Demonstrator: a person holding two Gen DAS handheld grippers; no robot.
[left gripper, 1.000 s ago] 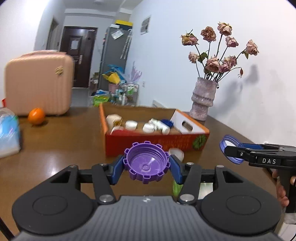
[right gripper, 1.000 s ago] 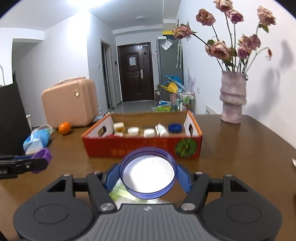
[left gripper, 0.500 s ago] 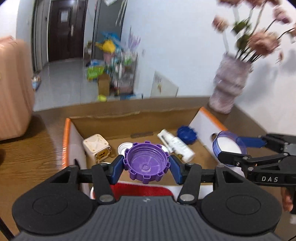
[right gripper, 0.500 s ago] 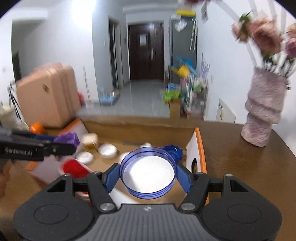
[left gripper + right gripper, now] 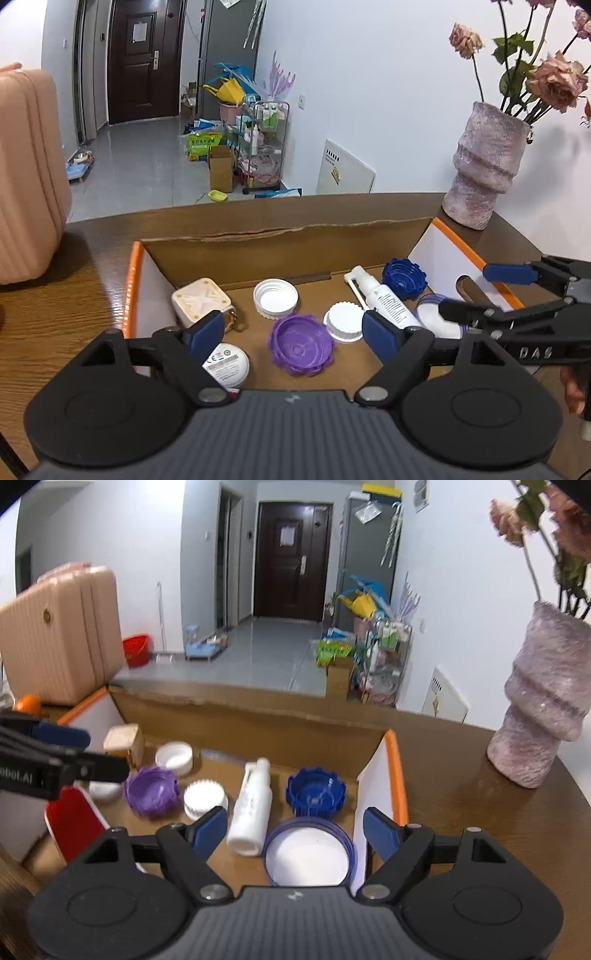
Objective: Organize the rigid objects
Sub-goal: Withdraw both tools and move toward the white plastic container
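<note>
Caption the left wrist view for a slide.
Left gripper open above purple cap lying in the cardboard box.

I see a brown wooden table (image 5: 461, 805) carrying the cardboard box (image 5: 236, 723); right of the box stands a vase (image 5: 543, 716), left a pink suitcase (image 5: 55, 646) and probably an orange (image 5: 27, 704)

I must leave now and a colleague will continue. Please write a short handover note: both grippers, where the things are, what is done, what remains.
Left gripper: jaws have just opened, nothing between them; the purple cap lies in the cardboard box below.
Right gripper: jaws have just opened, empty; the blue-rimmed lid lies in the box by its right wall.
Also in the box: white bottle, dark blue cap, two white caps.
Done: both pieces released.
Left: draw both grippers back; whether more items wait outside the box cannot be seen.
</note>
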